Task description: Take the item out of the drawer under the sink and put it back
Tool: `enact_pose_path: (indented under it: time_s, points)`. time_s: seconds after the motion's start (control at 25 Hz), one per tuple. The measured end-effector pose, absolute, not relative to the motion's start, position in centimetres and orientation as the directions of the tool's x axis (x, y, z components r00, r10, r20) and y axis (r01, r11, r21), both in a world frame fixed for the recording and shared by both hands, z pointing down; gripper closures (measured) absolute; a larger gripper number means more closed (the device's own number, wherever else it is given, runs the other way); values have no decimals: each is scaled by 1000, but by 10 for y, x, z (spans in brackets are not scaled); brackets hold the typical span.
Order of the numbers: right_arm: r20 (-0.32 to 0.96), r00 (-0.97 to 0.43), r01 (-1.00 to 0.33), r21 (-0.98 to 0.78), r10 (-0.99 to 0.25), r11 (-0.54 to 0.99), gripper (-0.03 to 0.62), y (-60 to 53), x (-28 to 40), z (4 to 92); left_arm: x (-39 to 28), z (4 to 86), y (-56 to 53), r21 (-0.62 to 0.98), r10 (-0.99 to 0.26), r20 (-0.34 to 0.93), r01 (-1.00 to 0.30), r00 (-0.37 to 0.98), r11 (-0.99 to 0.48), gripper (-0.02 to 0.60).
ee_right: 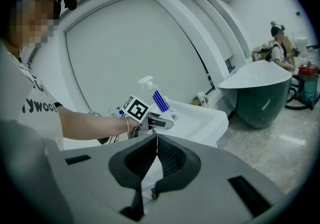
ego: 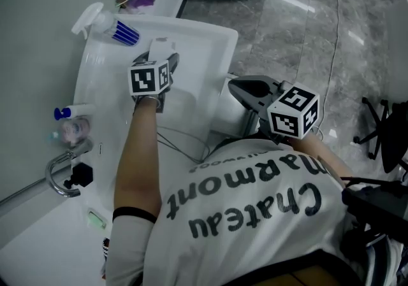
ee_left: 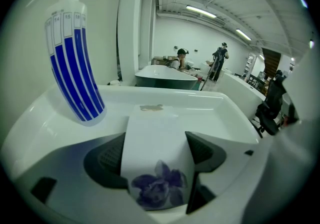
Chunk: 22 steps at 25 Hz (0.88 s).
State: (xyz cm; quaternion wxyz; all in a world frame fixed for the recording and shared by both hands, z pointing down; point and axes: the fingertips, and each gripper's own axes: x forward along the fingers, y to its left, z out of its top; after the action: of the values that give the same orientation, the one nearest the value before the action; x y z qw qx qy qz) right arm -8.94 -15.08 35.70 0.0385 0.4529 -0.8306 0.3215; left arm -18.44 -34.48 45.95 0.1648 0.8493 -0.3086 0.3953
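The left tongs (ee_left: 155,154) clamp a smooth, flat white pack with a purple flower print (ee_left: 152,130). Its long axis points across the glossy white sink (ee_left: 200,99). The right tongs (ee_right: 156,150) are pressed together.

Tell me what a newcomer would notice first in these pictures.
The white packet with a purple flower print stands out first, clamped between the jaws of the left gripper over the white sink counter. To its left in the left gripper view stands a spray bottle with bold blue stripes. The right gripper is held off the counter's side, jaws together and empty.
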Motion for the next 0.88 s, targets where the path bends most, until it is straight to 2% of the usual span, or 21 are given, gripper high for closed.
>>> enact_pose_path:
  time_s: [0.88]
  points:
    - [374,-603,-769,-507,-705,389,583,-135,-97,366,-184,457,-346,40,-363,802,-649,475,-760,245]
